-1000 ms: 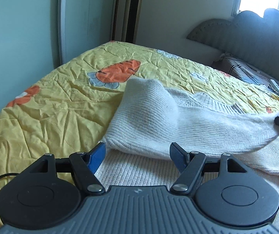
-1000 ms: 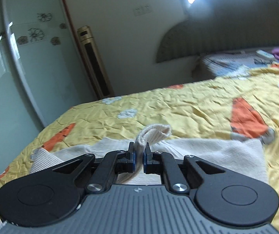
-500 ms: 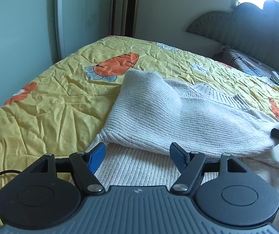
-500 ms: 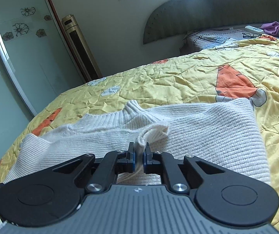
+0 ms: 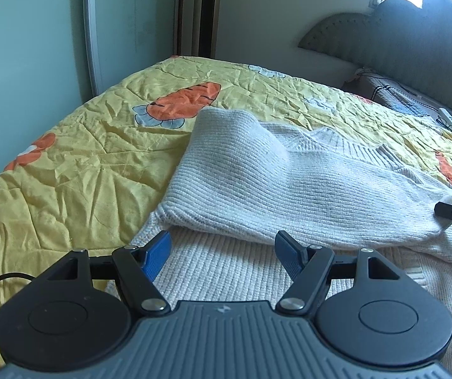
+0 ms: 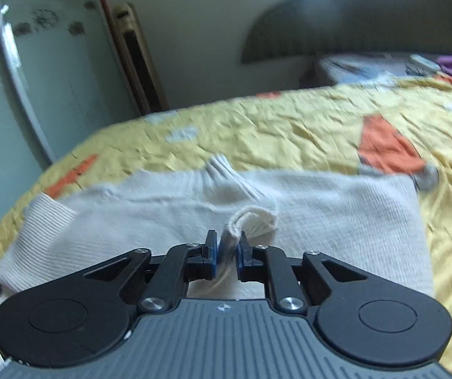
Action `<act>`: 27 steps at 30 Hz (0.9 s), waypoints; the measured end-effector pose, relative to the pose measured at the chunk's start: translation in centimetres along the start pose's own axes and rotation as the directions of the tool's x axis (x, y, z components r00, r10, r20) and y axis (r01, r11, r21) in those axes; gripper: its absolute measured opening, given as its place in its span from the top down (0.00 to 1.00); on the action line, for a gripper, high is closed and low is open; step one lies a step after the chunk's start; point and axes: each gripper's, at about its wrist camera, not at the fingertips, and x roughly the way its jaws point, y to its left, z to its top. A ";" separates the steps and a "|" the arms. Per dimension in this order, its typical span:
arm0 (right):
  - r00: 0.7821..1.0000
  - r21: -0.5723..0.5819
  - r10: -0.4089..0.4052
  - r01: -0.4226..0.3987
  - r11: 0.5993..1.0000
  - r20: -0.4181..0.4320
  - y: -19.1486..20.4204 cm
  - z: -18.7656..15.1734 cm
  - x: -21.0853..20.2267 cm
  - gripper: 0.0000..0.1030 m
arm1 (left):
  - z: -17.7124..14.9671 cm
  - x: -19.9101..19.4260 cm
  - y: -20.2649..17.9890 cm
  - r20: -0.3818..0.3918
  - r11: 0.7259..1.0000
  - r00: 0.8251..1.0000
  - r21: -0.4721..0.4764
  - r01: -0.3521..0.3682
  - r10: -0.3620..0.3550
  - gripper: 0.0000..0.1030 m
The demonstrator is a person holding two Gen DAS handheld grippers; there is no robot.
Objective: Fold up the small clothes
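Two grippers work over one white sweater (image 5: 257, 262), which lies flat on the yellow bedspread (image 5: 84, 170). Nearest, the left gripper (image 5: 223, 246) hangs wide open and empty above the sweater's bottom part. One sleeve (image 5: 289, 186) lies folded across the sweater. The right gripper (image 6: 226, 252) pinches the sleeve's cuff (image 6: 251, 224) (this view is blurry). Beyond the sweater stands a grey headboard (image 5: 415, 31).

No legible text or labels anywhere.
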 end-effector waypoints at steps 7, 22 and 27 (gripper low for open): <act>1.000 0.036 -0.013 0.013 0.999 -0.011 -0.9 0.0 -0.2 0.57 | -0.5 -0.1 -0.5 -0.013 1.000 1.000 0.013 0.010 -0.009 0.30; 0.998 -0.056 -0.031 0.034 0.998 0.046 0.1 -3.3 -8.4 0.33 | -3.7 -3.4 -1.6 0.048 0.988 0.997 0.147 0.048 -0.055 0.30; 1.000 -0.037 0.025 -0.025 0.999 0.012 -0.6 -6.1 -11.4 0.33 | -5.2 -3.9 -0.3 0.009 0.982 0.991 0.140 0.130 -0.132 0.30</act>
